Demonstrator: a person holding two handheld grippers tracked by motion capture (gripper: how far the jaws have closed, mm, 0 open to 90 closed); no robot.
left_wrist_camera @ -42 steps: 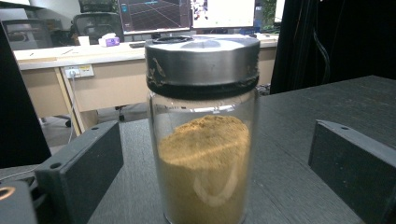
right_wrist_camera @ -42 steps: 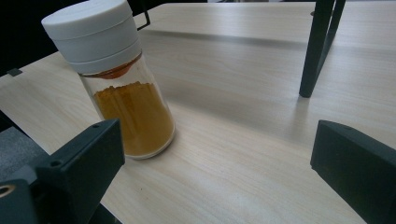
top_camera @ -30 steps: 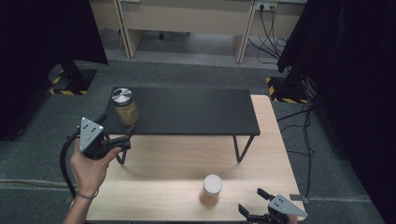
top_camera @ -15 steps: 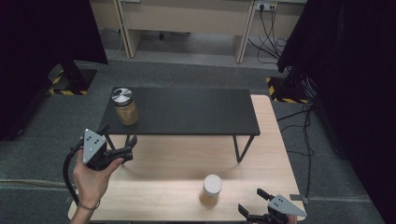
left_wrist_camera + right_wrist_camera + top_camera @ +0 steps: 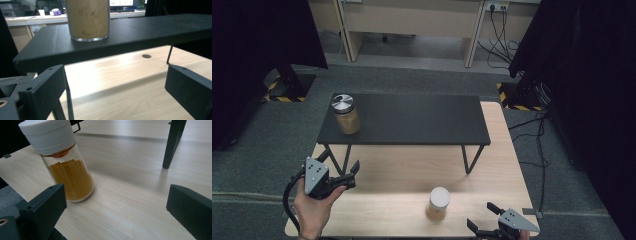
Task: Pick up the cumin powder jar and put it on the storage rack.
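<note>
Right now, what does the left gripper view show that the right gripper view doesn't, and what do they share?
Left gripper view: a jar of tan powder standing on the black shelf, seen from below its edge. Right gripper view: a white-capped jar of orange powder upright on the wooden table, near a shelf leg. Both: their own jaws spread wide apart, holding nothing, over that table.

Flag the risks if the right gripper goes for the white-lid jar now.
1. The white-lid spice jar is tall and narrow and sits off toward one jaw of the open right gripper; closing from here could clip it and tip it.
2. It stands near the wooden table's front edge, so a knock may send it off.
3. The black shelf's leg stands close behind; a high lift might hit the shelf.
</note>
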